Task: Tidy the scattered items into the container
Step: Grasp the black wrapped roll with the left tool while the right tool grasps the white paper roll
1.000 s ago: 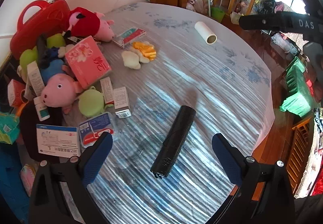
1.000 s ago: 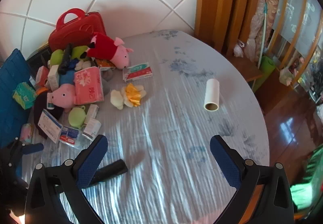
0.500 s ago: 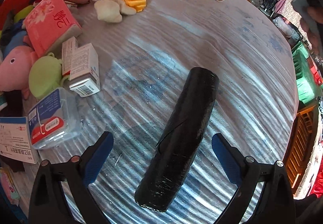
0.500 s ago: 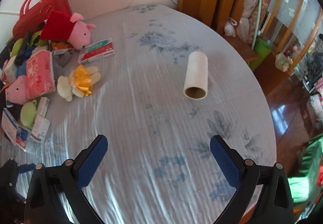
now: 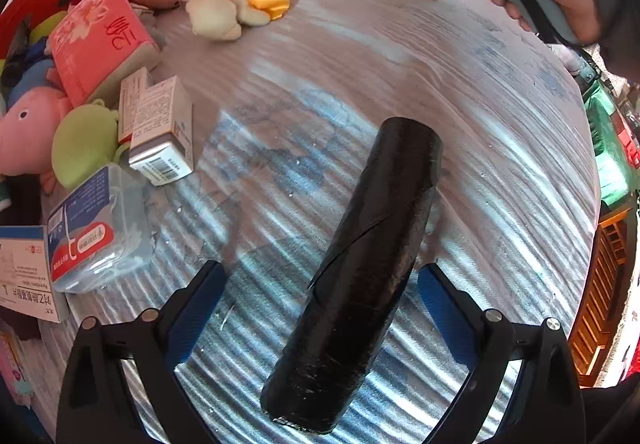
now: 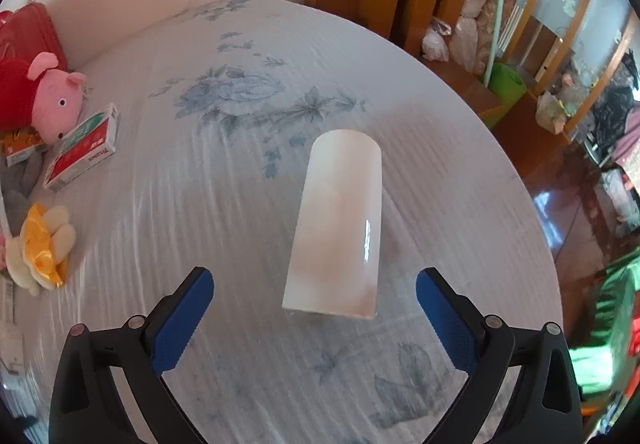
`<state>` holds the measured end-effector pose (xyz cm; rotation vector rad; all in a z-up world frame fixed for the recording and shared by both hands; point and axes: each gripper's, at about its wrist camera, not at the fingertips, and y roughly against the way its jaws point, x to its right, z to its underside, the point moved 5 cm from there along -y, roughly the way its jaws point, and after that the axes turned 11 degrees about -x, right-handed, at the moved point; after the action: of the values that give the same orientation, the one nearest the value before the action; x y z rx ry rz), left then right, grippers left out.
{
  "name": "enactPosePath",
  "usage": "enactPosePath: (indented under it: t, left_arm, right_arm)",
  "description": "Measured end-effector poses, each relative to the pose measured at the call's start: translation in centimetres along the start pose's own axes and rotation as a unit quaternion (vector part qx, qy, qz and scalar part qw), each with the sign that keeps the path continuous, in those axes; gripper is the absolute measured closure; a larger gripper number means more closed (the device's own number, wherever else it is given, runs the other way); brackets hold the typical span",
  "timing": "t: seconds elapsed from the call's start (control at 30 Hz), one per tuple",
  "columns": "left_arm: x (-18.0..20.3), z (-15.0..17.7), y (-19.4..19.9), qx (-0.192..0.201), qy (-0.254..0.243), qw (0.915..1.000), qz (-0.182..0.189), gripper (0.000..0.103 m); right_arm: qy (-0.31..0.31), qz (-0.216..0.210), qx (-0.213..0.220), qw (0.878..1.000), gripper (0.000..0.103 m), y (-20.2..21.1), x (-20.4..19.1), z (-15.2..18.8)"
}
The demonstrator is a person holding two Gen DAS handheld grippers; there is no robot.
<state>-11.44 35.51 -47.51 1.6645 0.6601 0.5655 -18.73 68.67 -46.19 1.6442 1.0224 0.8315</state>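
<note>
Straddling the black roll [image 5: 356,268], our left claw [image 5: 320,304] is spread wide, one blue pad on each side and neither touching, lined up so closing would pinch it across its width. Well beyond the black roll on the round worktop [image 5: 500,164], our right claw [image 6: 316,308] gapes the same way around the white roll [image 6: 336,228], nothing grasped. Left of the black roll lies a heap of plush toys and boxes. No container is plainly identifiable.

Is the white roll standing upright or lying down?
Lying down: the white roll rests on its side on the table, hollow end visible in the left view.
</note>
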Motion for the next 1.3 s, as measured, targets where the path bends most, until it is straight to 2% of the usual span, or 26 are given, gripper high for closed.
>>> enactPosePath:
  t: [0.07,0.17,0.33,0.4,0.5,0.6,0.67,0.73,1.07,1.3]
  left_arm:
    - [0.2,-0.1,0.1,0.008,-0.007,0.9999,0.003,0.009]
    - [0.3,-0.2,0.5,0.016,-0.013,0.9998,0.006,0.022]
    - [0.2,-0.5,1.2,0.019,-0.017,0.9995,0.019,0.061]
    - [0.0,-0.6,1.3,0.017,-0.017,0.9994,0.024,0.065]
    - [0.4,-0.9,1.1,0.013,-0.019,0.9993,0.029,0.066]
    - [0.6,-1.1,1.0,0.009,-0.018,0.9993,0.031,0.067]
    - [0.6,-1.1,1.0,0.009,-0.015,0.9993,0.032,0.067]
    - [0.7,-0.9,1.1,0.008,-0.014,0.9994,0.031,0.068]
    - [1.1,-0.3,1.3,0.003,-0.014,0.9994,0.033,0.069]
    - [1.3,0.0,2.0,0.007,-0.007,0.9996,0.025,0.069]
  right_arm:
    - [-0.004,-0.001,-0.011,1.000,0.000,-0.8,0.3,-0.8]
    - [-0.001,0.000,-0.025,1.000,0.000,-1.7,0.3,-1.6]
    - [0.006,0.003,-0.039,0.999,0.000,-2.6,0.1,-2.2]
    - [0.008,0.005,-0.043,0.999,0.001,-2.9,0.1,-2.1]
    - [0.007,-0.001,-0.047,0.999,0.005,-2.9,0.2,-2.1]
    - [0.013,-0.014,-0.044,0.999,0.019,-2.6,-0.3,-2.0]
    - [0.023,-0.015,-0.040,0.999,0.044,-2.1,-1.0,-2.1]
    - [0.030,-0.018,-0.040,0.999,0.057,-1.8,-1.7,-2.0]
    - [0.029,-0.025,-0.053,0.998,0.058,-1.2,-1.8,-0.6]
    - [0.043,-0.035,-0.055,0.997,0.058,0.5,-2.0,2.0]
